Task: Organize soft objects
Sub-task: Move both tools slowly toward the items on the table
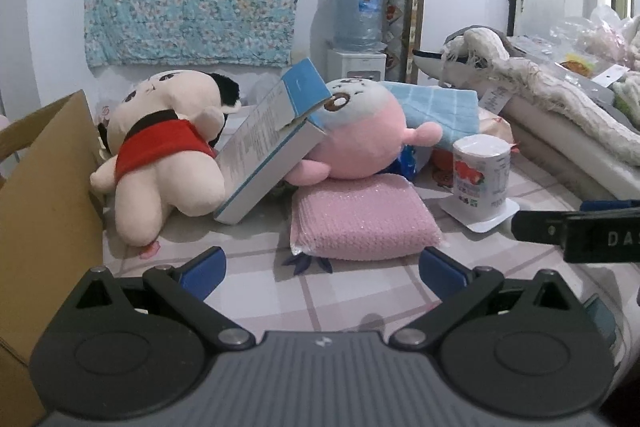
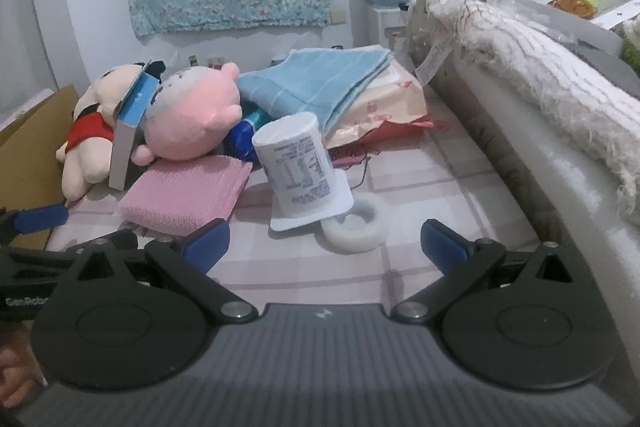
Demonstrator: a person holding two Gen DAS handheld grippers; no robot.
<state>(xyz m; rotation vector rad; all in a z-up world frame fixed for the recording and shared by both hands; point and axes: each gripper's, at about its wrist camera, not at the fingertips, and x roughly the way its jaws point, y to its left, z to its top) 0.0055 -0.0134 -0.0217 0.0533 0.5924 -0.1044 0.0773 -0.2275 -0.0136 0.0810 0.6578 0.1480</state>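
Left wrist view shows your left gripper (image 1: 320, 269) jaws spread empty, squared up on the pink sponge pad (image 1: 362, 217) lying just ahead; your right gripper (image 2: 324, 245) gapes idle nearer the cup (image 2: 298, 167).

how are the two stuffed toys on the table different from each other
The red-shirted doll is cream coloured with black hair and long legs; the pink plush is round, with a grey-blue top and stubby limbs. The doll lies behind the leaning blue-and-white box; the box rests against the pink plush, which sits partly on the pink sponge. Both are soft and lying down, ungripped.
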